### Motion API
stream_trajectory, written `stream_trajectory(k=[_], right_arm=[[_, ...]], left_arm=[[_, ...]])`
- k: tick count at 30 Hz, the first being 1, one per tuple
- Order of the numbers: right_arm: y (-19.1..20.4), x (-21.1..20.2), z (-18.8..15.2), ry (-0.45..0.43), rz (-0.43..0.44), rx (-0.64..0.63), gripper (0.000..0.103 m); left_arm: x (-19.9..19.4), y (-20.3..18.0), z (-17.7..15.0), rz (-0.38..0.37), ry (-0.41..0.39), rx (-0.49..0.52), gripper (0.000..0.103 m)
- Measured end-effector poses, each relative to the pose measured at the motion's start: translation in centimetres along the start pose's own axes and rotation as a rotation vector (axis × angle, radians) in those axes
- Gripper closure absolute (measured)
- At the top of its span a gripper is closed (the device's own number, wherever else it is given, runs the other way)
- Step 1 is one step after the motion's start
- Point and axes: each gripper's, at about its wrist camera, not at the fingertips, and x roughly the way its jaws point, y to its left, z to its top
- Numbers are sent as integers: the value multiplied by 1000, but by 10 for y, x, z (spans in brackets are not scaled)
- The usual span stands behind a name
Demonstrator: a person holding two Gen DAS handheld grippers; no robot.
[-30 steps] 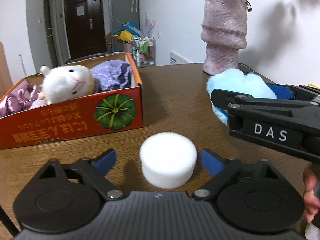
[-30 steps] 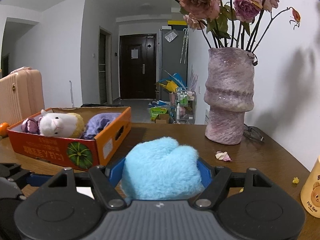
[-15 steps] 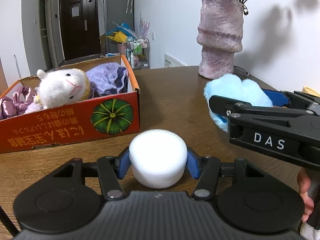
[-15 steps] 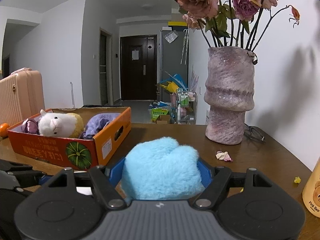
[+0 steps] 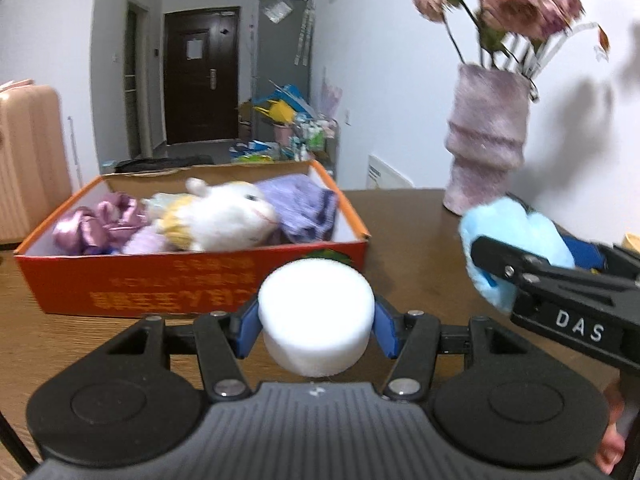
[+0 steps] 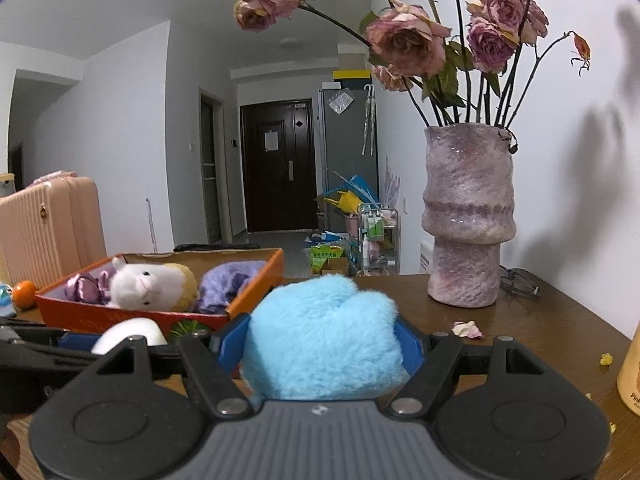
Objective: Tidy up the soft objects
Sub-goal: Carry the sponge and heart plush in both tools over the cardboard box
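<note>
- Two soft things are in hand, one per tool, both just short of the orange box [image 5: 192,280] on the bench [image 5: 412,232].
- Left tool [image 5: 316,322]: its jaws have just been closing, and the blue pads now press the round sides of the white foam puck [image 5: 316,312], which looks lifted clear of the bench.
- Right tool [image 6: 324,344]: its jaws stand fairly wide but are clamped on the blue plush [image 6: 324,344], the fur bulging above the pads.
- Handling, as I judge it: both pieces look very light and squashy, so neither should break; the foam can dent or pop out if pinched near an edge, so mid-height across its sides is the place to hold it.
- Fur may slide on the pads, so a grip across the thick middle of the plush is safest.
- Inside the box already lie a white plush animal [image 5: 228,220], a purple cloth [image 5: 304,208] and shiny lilac fabric [image 5: 96,228]; free space looks tight.
</note>
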Motion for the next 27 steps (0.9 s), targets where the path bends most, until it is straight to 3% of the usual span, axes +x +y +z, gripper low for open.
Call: stream_trajectory(k=[16, 27], right_arm=[[65, 10, 11, -50, 24, 48, 29], [115, 39, 24, -83, 43, 54, 29]], left_arm=[[-35, 89, 17, 77, -97, -113, 45], [-34, 140, 32, 121, -147, -159, 45]])
